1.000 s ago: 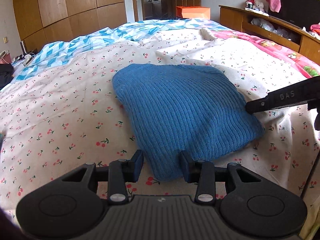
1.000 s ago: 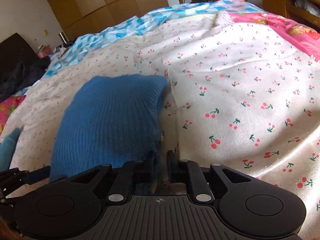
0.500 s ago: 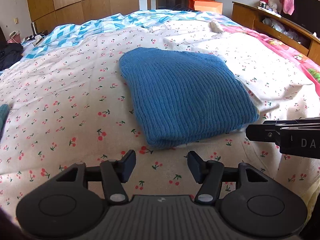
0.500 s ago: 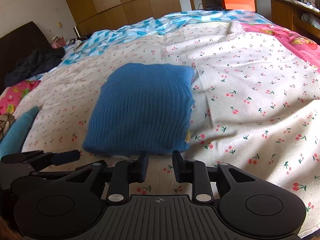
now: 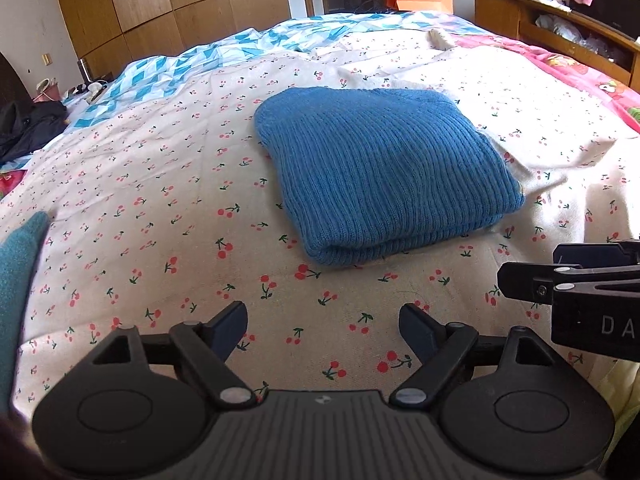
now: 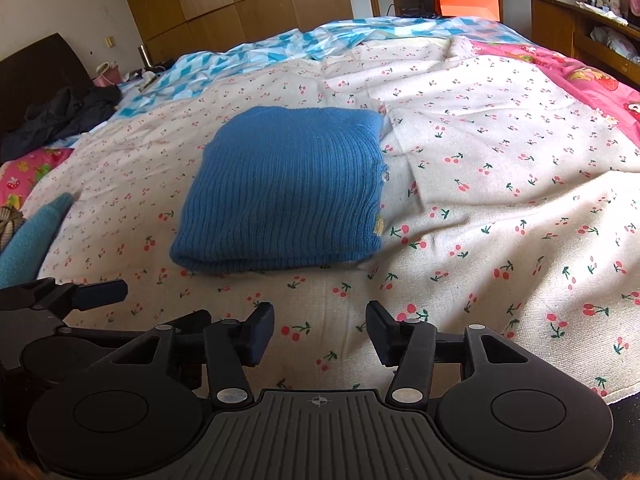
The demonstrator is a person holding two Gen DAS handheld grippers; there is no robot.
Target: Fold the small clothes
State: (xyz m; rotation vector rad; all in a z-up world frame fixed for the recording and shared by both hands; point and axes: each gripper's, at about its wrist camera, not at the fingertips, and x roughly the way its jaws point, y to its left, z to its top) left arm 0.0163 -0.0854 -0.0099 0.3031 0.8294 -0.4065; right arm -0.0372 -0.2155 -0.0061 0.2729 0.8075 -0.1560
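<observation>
A blue ribbed knit garment (image 5: 380,168) (image 6: 284,192) lies folded into a thick rectangle on the cherry-print bedspread (image 5: 160,208) (image 6: 500,208). My left gripper (image 5: 322,330) hovers over bare sheet just short of the garment's near folded edge; its jaws are opening and nothing is between them. My right gripper (image 6: 320,330) also hangs short of that near edge, jaws opening and empty. The right gripper (image 5: 576,292) shows at the right edge of the left wrist view, and the left gripper (image 6: 72,300) shows at the lower left of the right wrist view.
A teal cloth (image 5: 18,280) (image 6: 32,240) lies at the bed's left edge. Dark clothes (image 6: 64,116) are heaped at the far left. A pink cartoon sheet (image 6: 580,76) covers the right side. Wooden wardrobes (image 5: 160,8) and a wooden shelf unit (image 5: 560,20) stand behind the bed.
Both grippers let go of the garment's near edge, opened wide and drew back from it. The folded garment now lies free on the bedspread.
</observation>
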